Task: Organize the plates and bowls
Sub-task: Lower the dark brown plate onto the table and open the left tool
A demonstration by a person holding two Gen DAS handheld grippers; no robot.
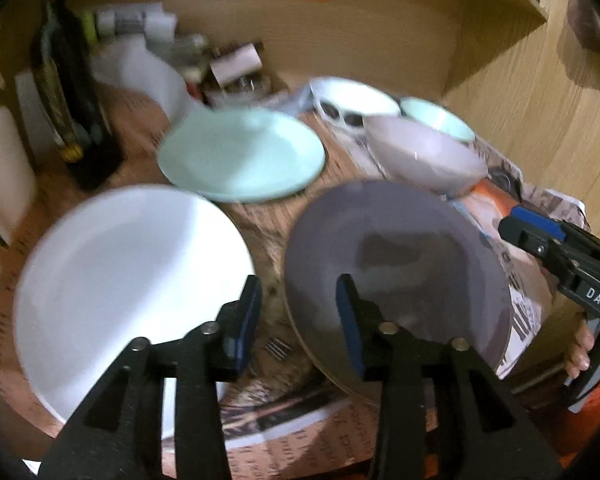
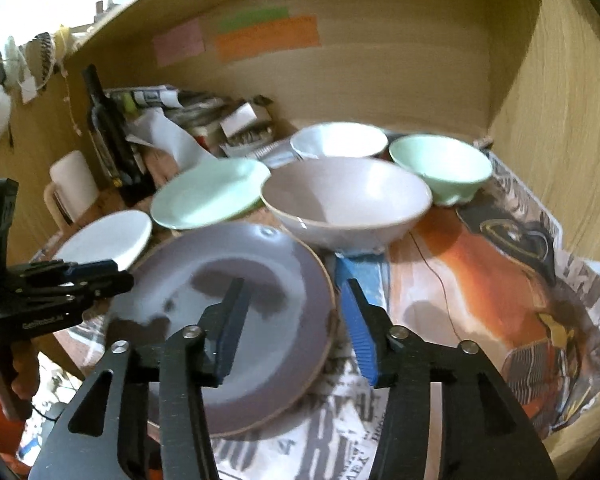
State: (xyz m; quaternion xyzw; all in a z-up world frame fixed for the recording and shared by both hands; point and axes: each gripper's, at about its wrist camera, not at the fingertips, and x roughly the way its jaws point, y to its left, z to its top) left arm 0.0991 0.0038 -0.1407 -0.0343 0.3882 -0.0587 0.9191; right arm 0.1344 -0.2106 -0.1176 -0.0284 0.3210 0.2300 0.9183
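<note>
Presently the round grey-purple ceramic plate (image 2: 236, 320) lies at lower centre of the right wrist view on newspaper (image 2: 500, 280). The right gripper (image 2: 292, 328) stands wide open, straddling the plate's right rim and holding nothing. The left gripper (image 1: 298, 320) is likewise open and empty, between this plate and a round white plate (image 1: 132, 280). Motion blur obscures the clutter (image 1: 172, 48) at upper left.

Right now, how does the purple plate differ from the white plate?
The purple plate is dark mauve with a brownish rim; the white plate is plain white. The purple plate lies nearer the bowls on the right, with the right hand-held gripper open astride its rim; the white plate lies at the left, ungripped. Both are shallow, round, and rest on newspaper.
</note>
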